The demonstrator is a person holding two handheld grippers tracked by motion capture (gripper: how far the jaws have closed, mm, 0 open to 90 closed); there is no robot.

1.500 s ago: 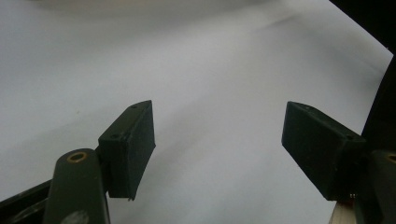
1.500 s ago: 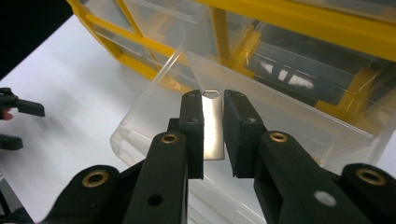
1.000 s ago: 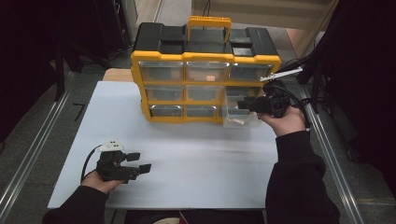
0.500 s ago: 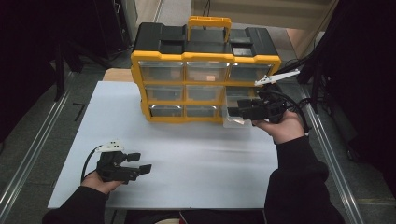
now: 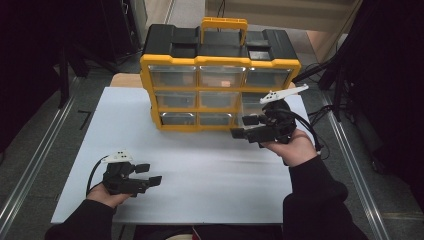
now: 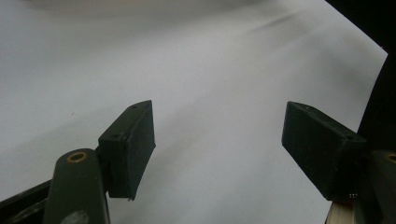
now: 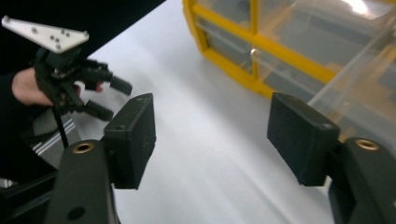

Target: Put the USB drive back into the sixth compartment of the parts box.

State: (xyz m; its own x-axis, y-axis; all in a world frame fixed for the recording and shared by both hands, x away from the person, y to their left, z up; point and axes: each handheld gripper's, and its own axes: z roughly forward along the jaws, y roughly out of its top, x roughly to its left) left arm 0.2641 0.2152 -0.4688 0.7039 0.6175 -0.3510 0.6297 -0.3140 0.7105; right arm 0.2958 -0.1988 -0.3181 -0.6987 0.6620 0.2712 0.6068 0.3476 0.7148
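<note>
Yellow-framed drawer organiser (image 5: pixel 220 85) is faced by the right claw (image 5: pixel 245 126), whose jaws have just been opening empty beside its pulled-out clear drawer (image 7: pixel 355 100), while the spread left claw (image 5: pixel 148 174) is rested idle on the tabletop (image 5: pixel 210 165).

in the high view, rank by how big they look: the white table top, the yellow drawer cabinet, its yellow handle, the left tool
1. white table top
2. yellow drawer cabinet
3. left tool and yellow handle: they look alike, and the tool sits nearer the camera, so unranked.
</note>
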